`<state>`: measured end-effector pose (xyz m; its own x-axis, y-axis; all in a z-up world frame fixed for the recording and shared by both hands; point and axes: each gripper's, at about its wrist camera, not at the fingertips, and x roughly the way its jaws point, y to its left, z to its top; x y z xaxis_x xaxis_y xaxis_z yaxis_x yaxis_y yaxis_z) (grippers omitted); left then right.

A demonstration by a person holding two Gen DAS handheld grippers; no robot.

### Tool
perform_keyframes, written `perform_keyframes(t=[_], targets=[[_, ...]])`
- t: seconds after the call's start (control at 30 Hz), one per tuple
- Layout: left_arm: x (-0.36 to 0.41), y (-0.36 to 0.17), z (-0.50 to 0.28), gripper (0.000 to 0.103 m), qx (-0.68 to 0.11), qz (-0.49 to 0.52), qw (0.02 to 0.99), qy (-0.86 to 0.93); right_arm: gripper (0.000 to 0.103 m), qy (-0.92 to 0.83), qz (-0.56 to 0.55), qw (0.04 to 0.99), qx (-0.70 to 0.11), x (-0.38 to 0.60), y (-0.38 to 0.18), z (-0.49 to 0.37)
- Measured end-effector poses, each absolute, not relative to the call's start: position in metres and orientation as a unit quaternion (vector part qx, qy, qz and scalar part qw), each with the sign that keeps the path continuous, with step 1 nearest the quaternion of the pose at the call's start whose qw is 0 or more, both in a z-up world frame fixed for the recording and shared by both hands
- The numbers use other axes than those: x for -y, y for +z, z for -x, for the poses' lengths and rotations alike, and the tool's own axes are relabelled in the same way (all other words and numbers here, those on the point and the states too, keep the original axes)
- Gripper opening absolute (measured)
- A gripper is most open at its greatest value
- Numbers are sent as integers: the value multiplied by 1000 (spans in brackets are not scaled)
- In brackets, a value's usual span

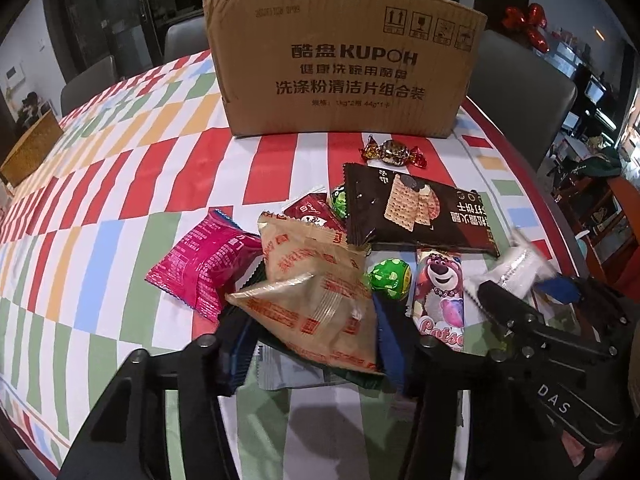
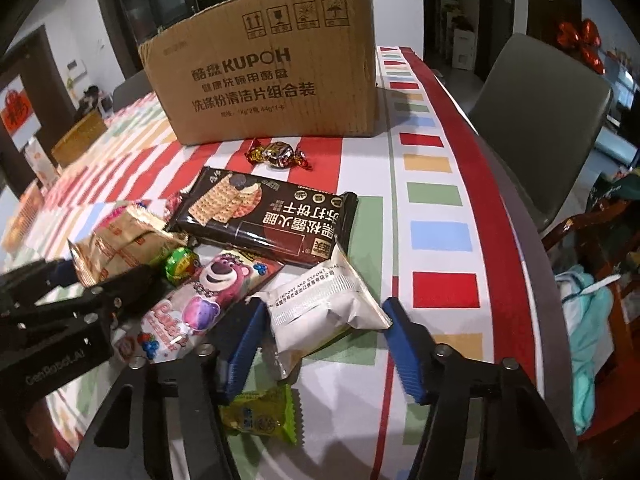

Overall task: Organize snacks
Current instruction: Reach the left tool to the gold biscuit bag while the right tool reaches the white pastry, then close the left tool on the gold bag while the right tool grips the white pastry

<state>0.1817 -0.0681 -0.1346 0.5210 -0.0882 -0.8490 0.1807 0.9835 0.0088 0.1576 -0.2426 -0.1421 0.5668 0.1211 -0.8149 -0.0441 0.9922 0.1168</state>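
Note:
A pile of snacks lies before a cardboard box (image 1: 344, 64) (image 2: 272, 76). My left gripper (image 1: 316, 344) has its blue pads against both sides of a tan translucent packet (image 1: 320, 312), which looks lifted off the pile. My right gripper (image 2: 324, 344) straddles a white packet (image 2: 324, 312); its right pad (image 2: 404, 344) stands just clear of the packet. Around lie a pink packet (image 1: 204, 268), a dark cracker pack (image 1: 416, 212) (image 2: 264, 212), a bear-print bar (image 1: 440, 296) (image 2: 208, 292), green foil balls (image 1: 390, 278) and a wrapped candy (image 1: 394, 152) (image 2: 278, 154).
A small green packet (image 2: 260, 416) lies under the right gripper. The striped tablecloth (image 1: 120, 208) runs to the table's right edge (image 2: 492, 216). Grey chairs (image 2: 540, 120) stand behind and to the right. A tan box (image 1: 32, 152) sits far left.

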Motion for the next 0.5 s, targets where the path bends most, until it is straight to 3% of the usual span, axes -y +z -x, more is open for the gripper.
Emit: perform_keyframes(t=[0.13, 0.5], targets=[[66, -133, -181, 45, -480, -41, 872, -85, 44, 49, -36, 884, -464, 242, -141, -157], [57, -115, -168, 39, -462, -14, 882, -95, 42, 59, -31, 894, -443, 235, -121, -145]])
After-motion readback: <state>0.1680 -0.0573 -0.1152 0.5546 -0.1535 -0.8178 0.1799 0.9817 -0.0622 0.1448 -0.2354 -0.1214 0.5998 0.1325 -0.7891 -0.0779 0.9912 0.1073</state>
